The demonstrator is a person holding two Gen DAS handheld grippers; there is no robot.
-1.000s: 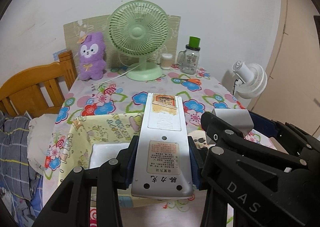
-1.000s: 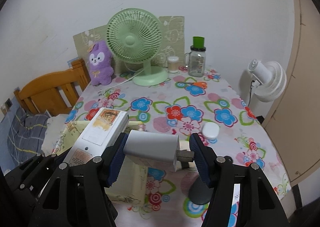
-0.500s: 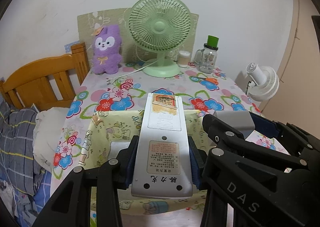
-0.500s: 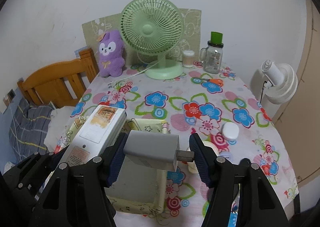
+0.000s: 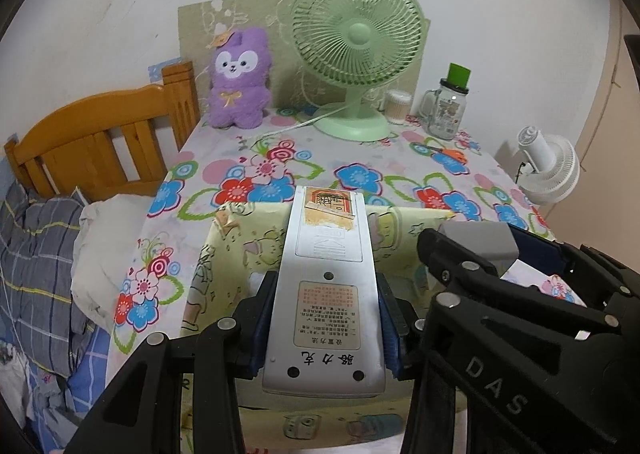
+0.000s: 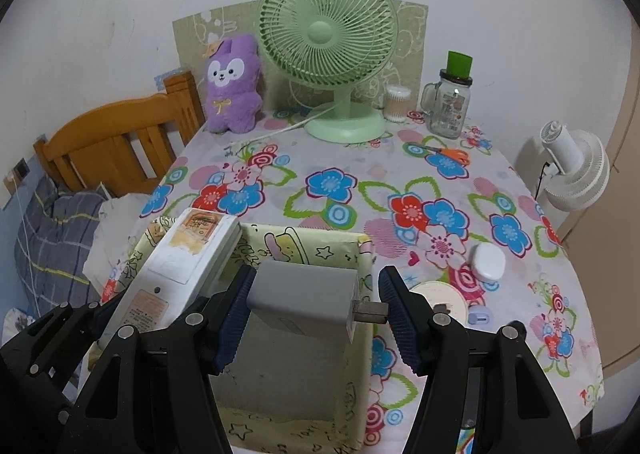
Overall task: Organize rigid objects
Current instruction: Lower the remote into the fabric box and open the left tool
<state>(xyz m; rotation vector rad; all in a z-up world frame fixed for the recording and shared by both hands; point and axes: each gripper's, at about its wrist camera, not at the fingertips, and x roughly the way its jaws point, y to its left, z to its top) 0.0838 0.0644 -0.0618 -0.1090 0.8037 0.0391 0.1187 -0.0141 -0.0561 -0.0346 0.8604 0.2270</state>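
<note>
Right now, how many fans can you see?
2: a green desk fan at the table's back, and a white fan off its right edge.

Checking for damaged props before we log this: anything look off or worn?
Yes: the remote clamped in the left gripper lies back-side up, and the sticker near its far end is torn and yellowed. The charger in the right gripper looks intact. Both hang over the yellow box.

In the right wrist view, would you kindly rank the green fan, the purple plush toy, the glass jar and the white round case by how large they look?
1. Green fan, clearly largest.
2. Purple plush toy.
3. Glass jar.
4. White round case, smallest, though it lies nearer the camera, so its look flatters it.
</note>
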